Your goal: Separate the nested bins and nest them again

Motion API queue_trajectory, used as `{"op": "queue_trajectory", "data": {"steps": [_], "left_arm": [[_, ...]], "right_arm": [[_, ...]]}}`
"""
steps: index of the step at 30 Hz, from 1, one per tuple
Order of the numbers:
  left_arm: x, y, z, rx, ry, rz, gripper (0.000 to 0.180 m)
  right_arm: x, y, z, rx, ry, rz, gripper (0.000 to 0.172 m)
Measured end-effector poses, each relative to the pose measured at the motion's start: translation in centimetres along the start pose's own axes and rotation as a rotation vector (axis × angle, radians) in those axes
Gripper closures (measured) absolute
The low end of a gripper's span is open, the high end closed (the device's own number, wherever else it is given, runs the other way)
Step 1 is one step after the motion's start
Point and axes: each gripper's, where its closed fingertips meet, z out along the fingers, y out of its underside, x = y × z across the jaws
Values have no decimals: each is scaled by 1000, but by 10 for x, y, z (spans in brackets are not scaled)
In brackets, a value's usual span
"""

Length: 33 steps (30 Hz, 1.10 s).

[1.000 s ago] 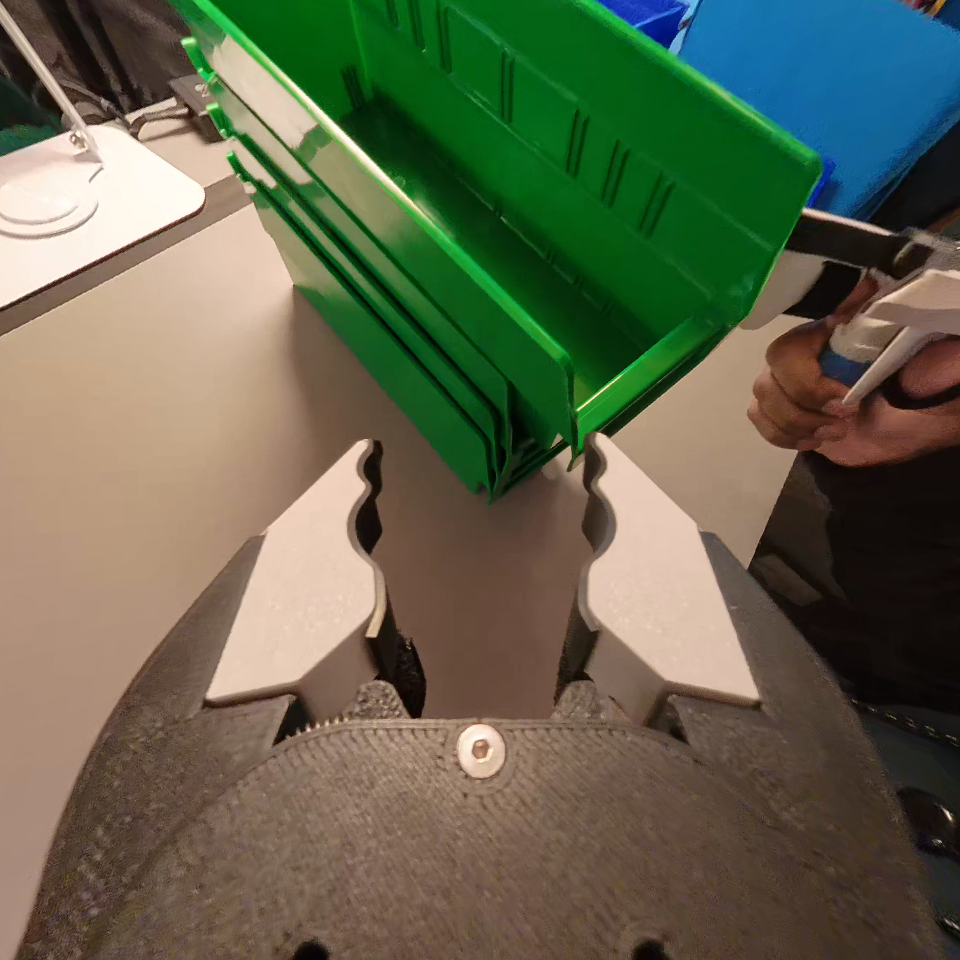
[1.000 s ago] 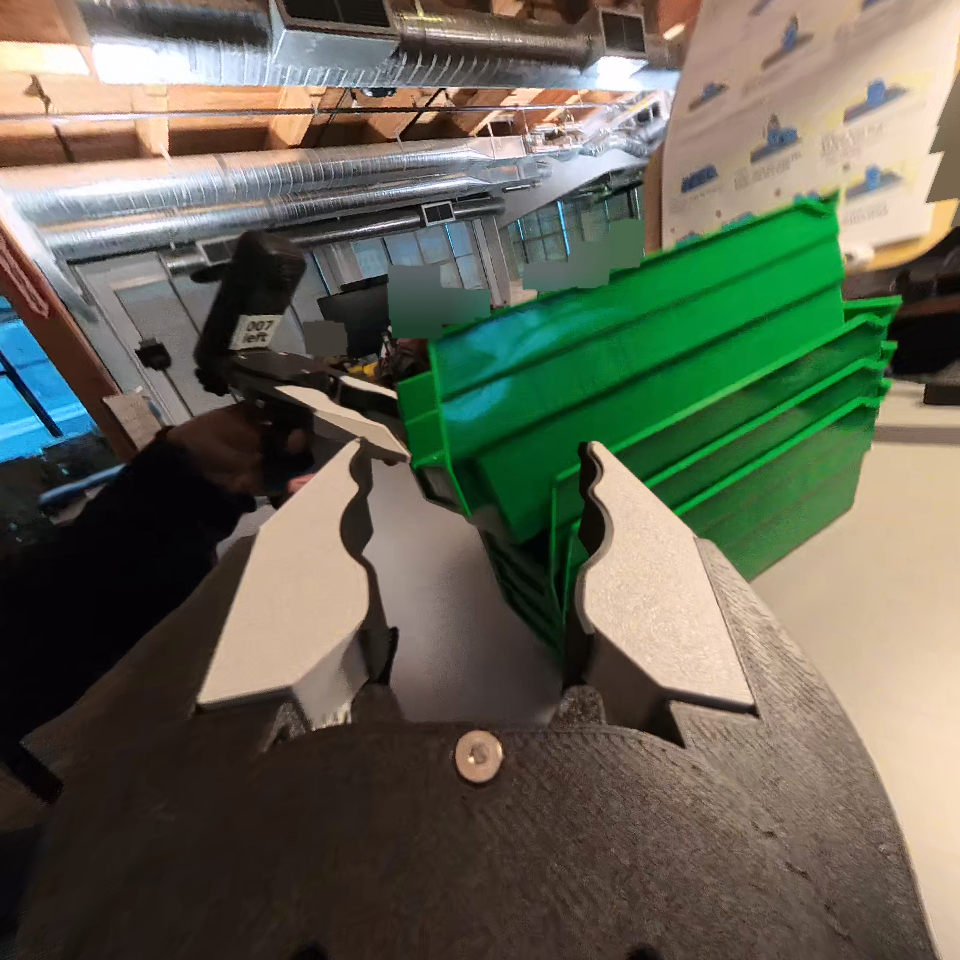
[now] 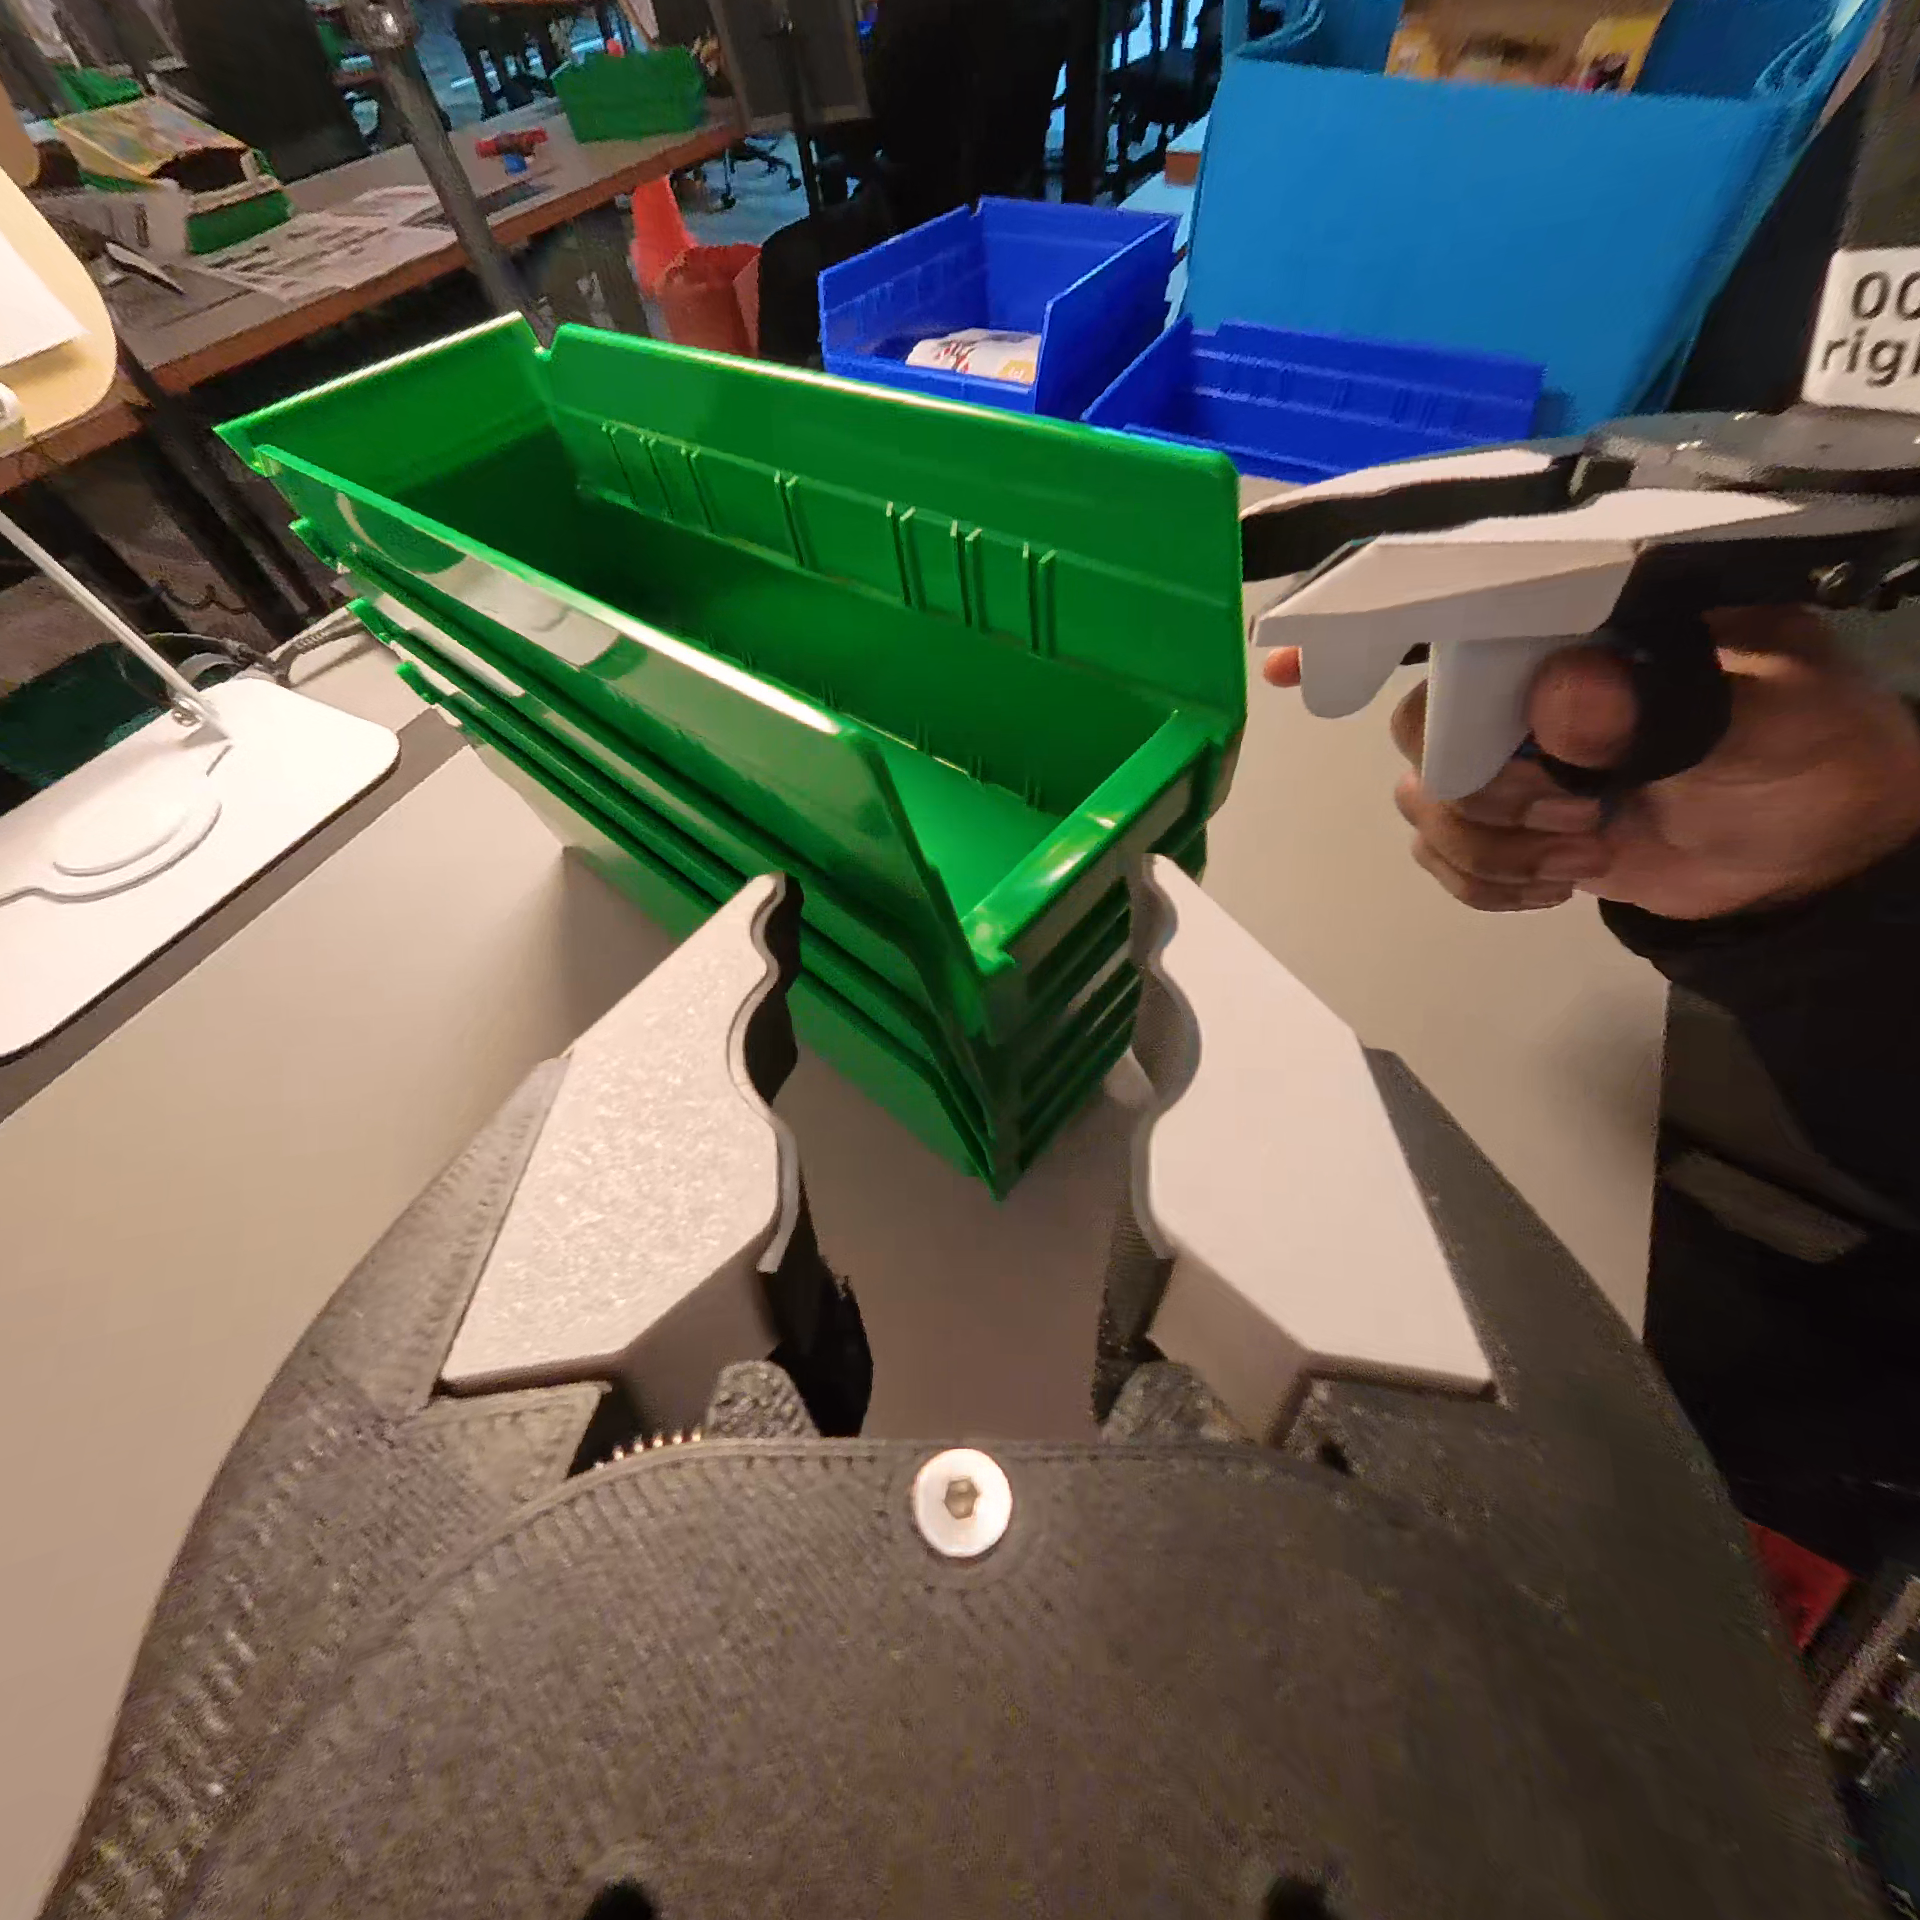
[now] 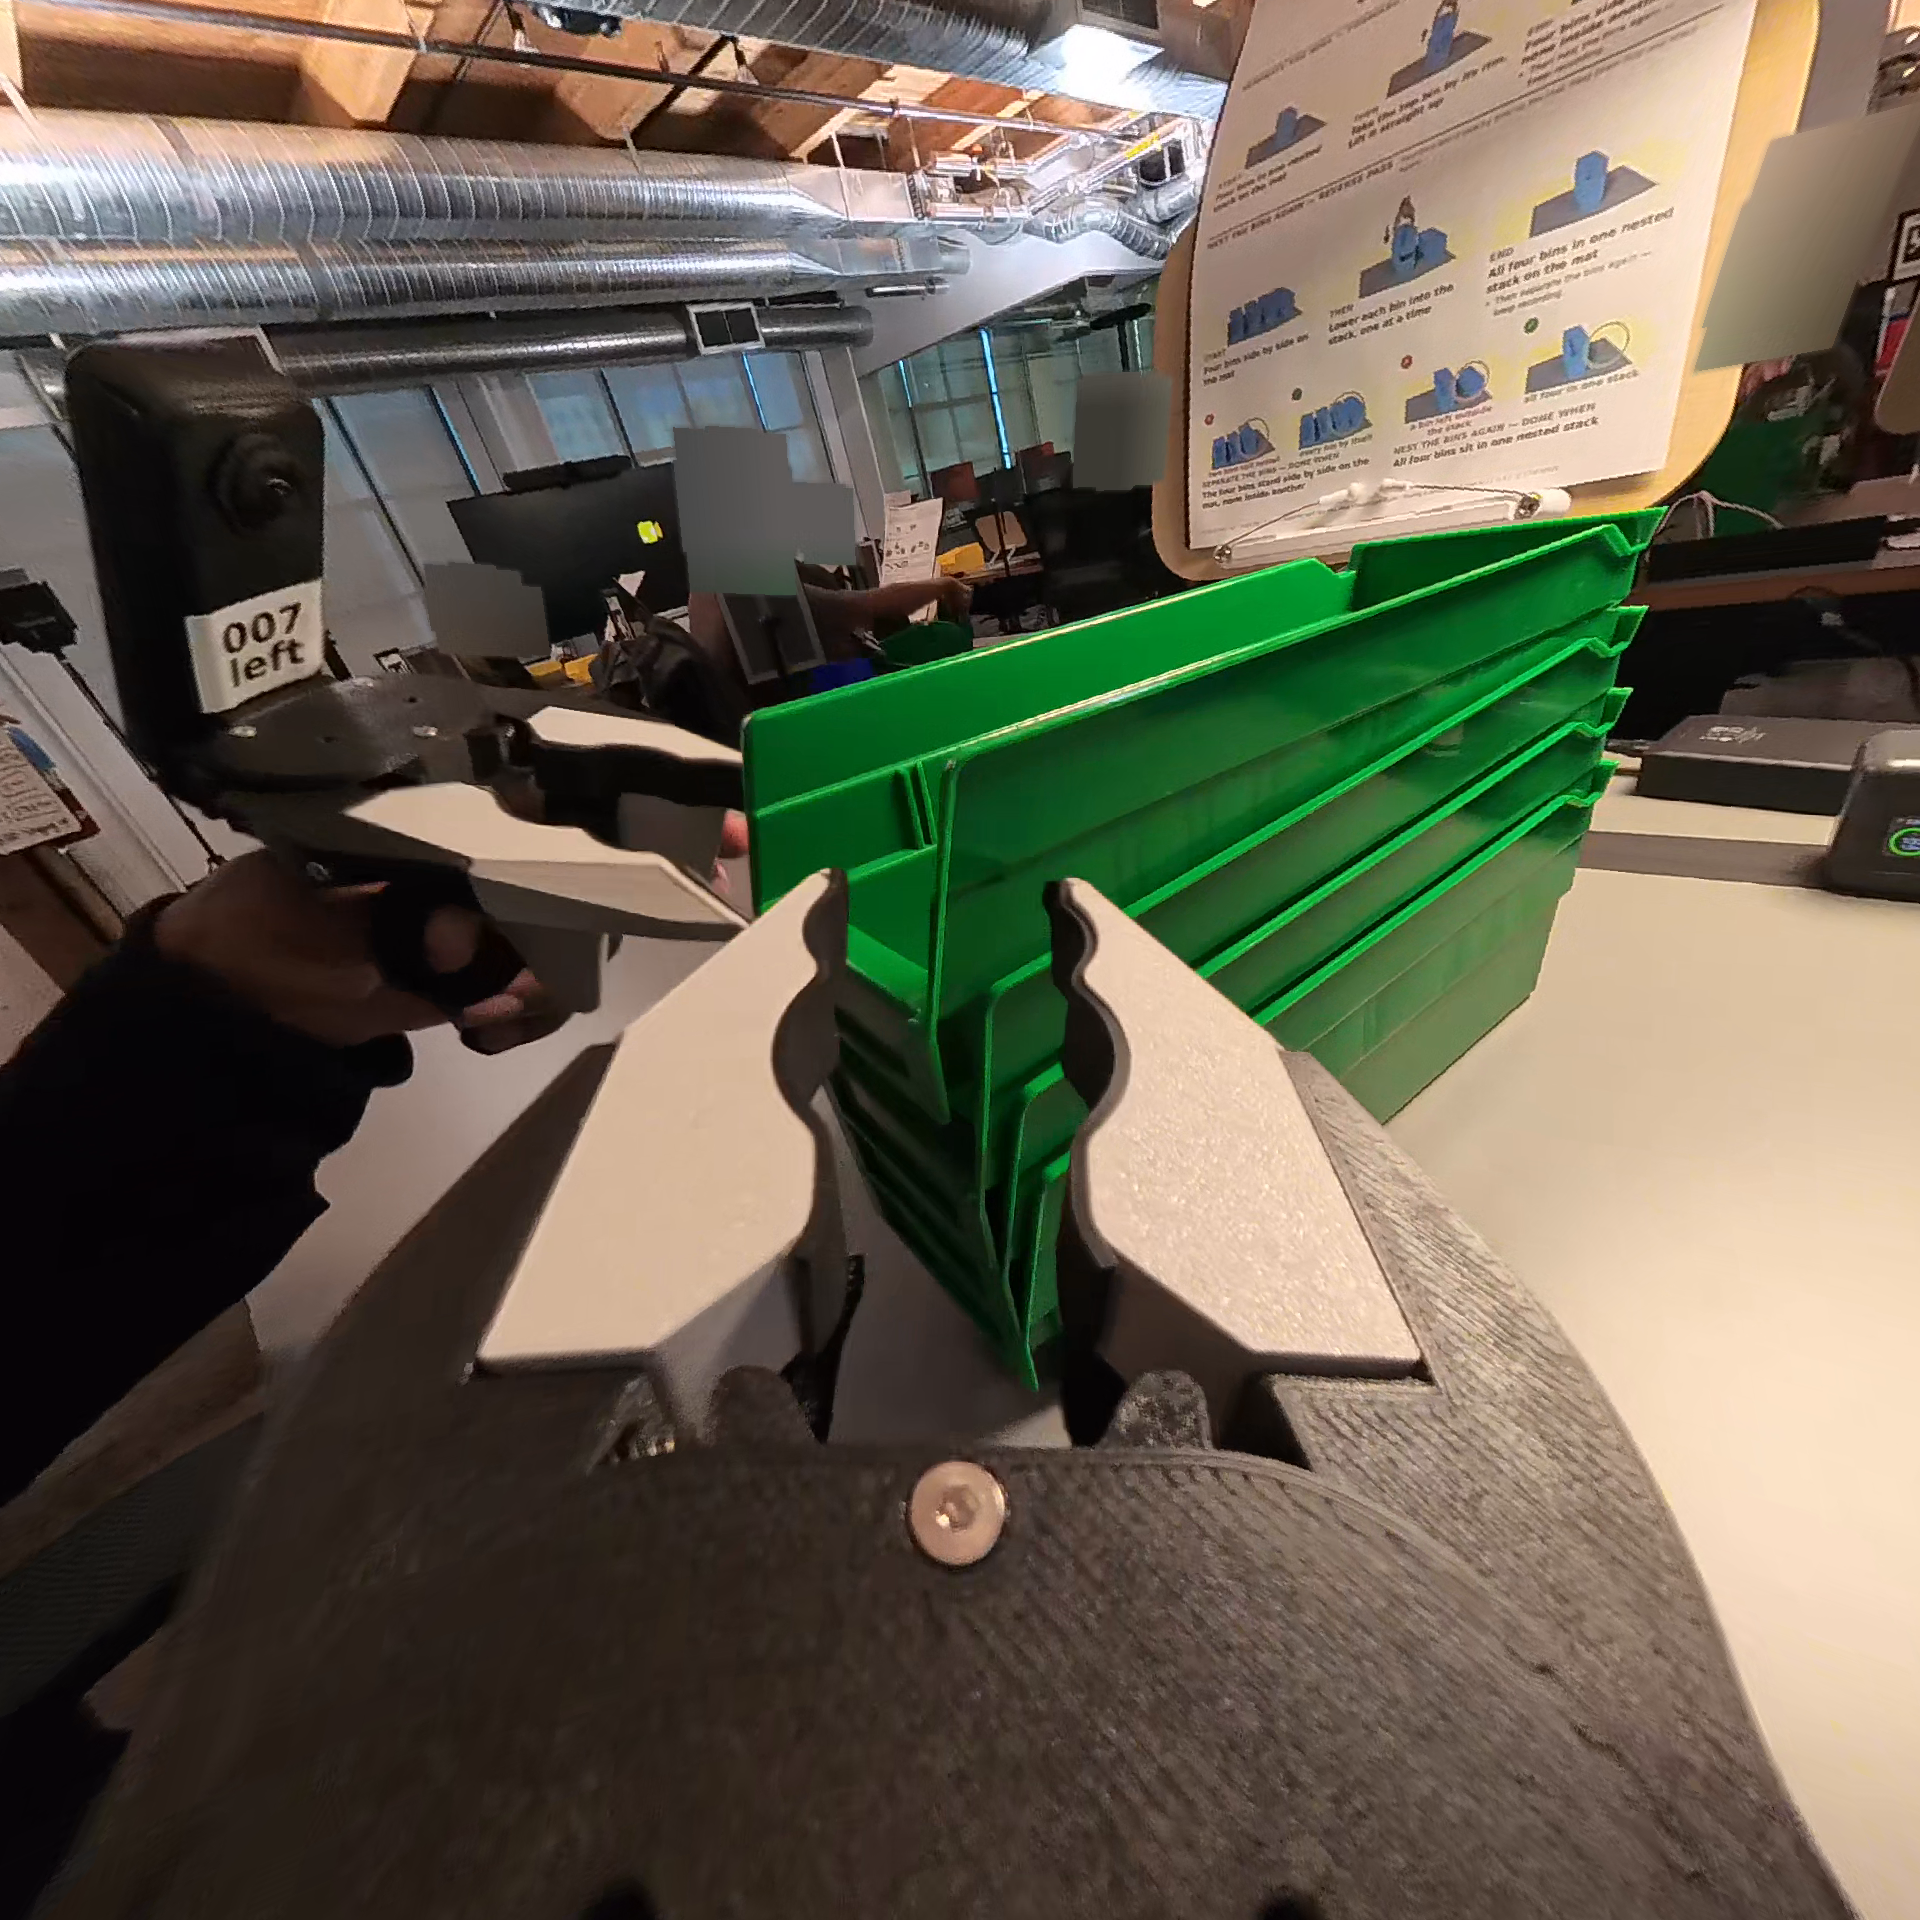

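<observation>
A stack of nested green bins (image 3: 727,665) stood on the grey table (image 3: 260,1039), in front of two blue bins (image 3: 997,270). The left gripper (image 3: 961,914) stood wide at the stack's near corner, its fingers (image 3: 665,1091) flanking but not pressing the bin walls. The right gripper (image 4: 940,925) stood partly spread at the stack's opposite end, pads clear of the green wall between them. Each hand (image 3: 1662,790) grasped its handle beside the stack.
</observation>
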Motion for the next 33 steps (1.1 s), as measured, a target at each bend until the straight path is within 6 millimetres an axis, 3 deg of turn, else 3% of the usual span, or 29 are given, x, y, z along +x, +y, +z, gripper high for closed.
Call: {"op": "queue_trajectory", "data": {"steps": [3, 6, 8, 12, 20, 24, 29, 33], "left_arm": [[-7, 2, -10, 30, 13, -1, 117], [-19, 14, -11, 24, 13, 0, 123], [-20, 24, -5, 4, 35, -18, 122], [-18, 33, 8, 8, 78, -46, 122], [-22, 35, 24, 99, 153, -217, 137], [-32, 63, 37, -20, 85, -163, 138], [-27, 68, 43, -9, 138, -137, 132], [-24, 72, 53, -6, 146, -102, 134]], "right_arm": [[1, 9, -3, -36, 18, -31, 125], [7, 20, -1, -73, 48, -59, 126], [12, 29, 3, -110, 71, -85, 123], [14, 30, 6, -86, 44, -46, 124], [33, 40, 15, -141, 109, -68, 130], [41, 44, 21, -157, 135, -63, 133], [41, 42, 26, -151, 122, -86, 129], [48, 43, 37, -126, 106, 11, 130]]}}
